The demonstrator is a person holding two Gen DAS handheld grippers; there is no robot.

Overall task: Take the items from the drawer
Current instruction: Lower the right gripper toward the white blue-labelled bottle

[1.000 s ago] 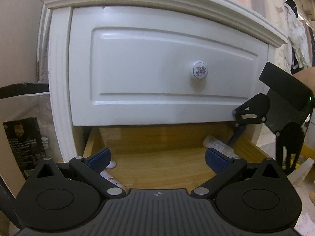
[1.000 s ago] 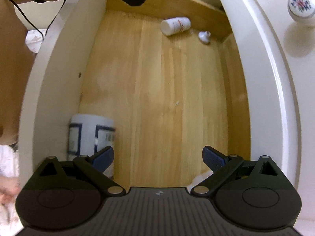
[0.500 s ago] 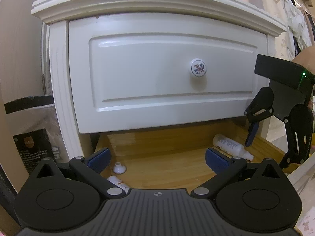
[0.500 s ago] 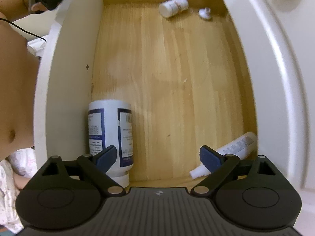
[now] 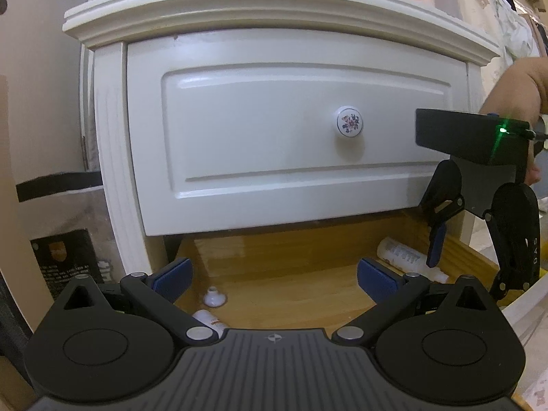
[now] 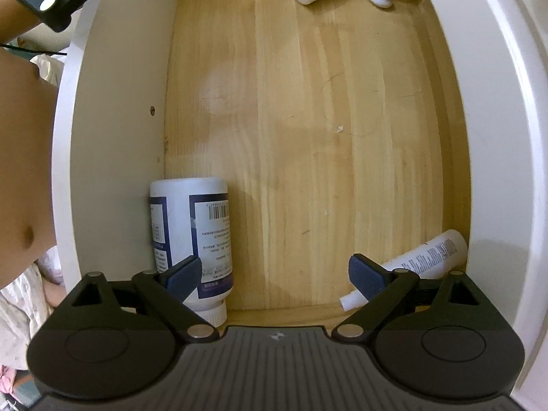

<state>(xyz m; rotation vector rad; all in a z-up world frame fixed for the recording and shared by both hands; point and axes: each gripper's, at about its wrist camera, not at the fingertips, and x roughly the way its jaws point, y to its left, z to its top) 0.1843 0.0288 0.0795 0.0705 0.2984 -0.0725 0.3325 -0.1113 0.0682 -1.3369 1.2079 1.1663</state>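
Left wrist view: the left gripper (image 5: 274,272) waits outside the open drawer (image 5: 291,267), jaws wide and empty. Right wrist view: the right gripper (image 6: 274,270) hangs over the drawer, jaws also wide and empty. The big bottle (image 6: 191,236) lies by the left wall. It should drop straight down and squeeze the bottle's middle.

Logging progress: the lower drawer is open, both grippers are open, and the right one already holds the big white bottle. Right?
Not quite. In the right wrist view the right gripper is open and holds nothing; the big white bottle lies on the drawer floor. The rest stands.
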